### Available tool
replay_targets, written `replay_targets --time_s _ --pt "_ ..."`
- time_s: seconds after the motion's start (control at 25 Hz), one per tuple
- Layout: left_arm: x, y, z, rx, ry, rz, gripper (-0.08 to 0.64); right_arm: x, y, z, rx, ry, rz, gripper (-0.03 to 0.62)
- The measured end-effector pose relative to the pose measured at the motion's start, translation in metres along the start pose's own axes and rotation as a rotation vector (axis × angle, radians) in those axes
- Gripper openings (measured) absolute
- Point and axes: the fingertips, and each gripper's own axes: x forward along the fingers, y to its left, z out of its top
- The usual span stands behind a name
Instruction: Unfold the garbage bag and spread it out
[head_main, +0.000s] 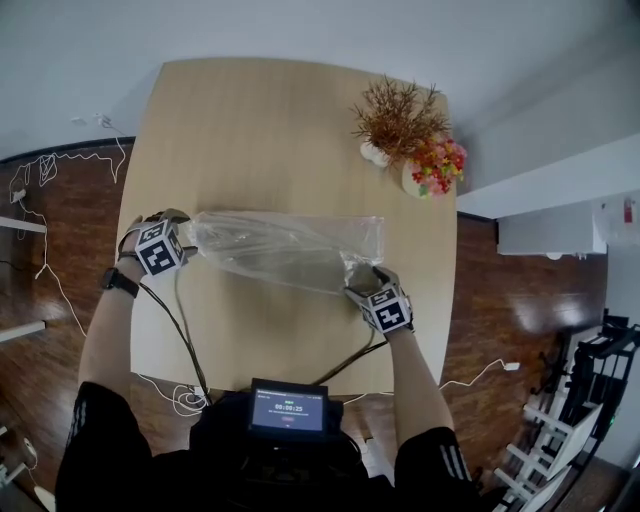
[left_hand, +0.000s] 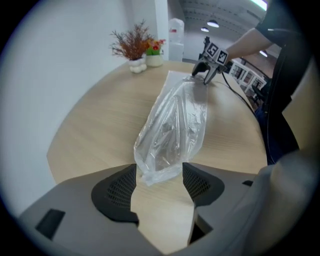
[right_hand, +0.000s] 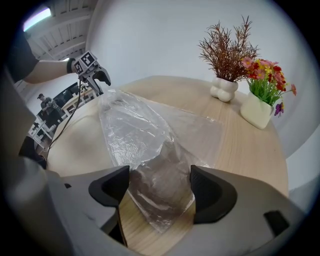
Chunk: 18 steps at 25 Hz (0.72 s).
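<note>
Your left tongs (left_hand: 159, 177) and right tongs (right_hand: 160, 187) sit open, each straddling one end of the garbage bag (head_main: 285, 248); pinch a single layer, then draw apart along the desk (head_main: 250, 130).

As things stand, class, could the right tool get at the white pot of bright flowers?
Probably yes. Bare table runs from the right tool to the flower pot, with nothing standing between. The garbage bag lies between its parted jaws, so it would leave that behind.
</note>
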Motion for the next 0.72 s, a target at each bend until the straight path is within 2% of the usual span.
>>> replay_targets --time_s 0.08,0.16,0.28,0.44,0.72 --pt "0.000 0.005 0.010 -0.030 -0.058 0.003 0.292 0.003 -0.002 -0.004 -0.008 0.003 -0.004 0.422" --pt "0.004 0.007 0.016 -0.034 -0.082 -0.009 0.279 0.007 -0.007 -0.010 -0.018 0.009 -0.013 0.422" --pt "0.021 0.003 0.010 0.005 -0.036 -0.043 0.242 0.003 -0.001 -0.003 -0.008 0.001 -0.008 0.422" --pt "0.044 0.001 -0.003 0.058 0.049 -0.065 0.241 0.000 0.000 0.001 0.000 -0.007 -0.001 0.422" --pt "0.061 0.000 -0.011 0.033 0.060 -0.109 0.275 0.001 -0.002 0.001 0.002 -0.003 -0.002 0.422"
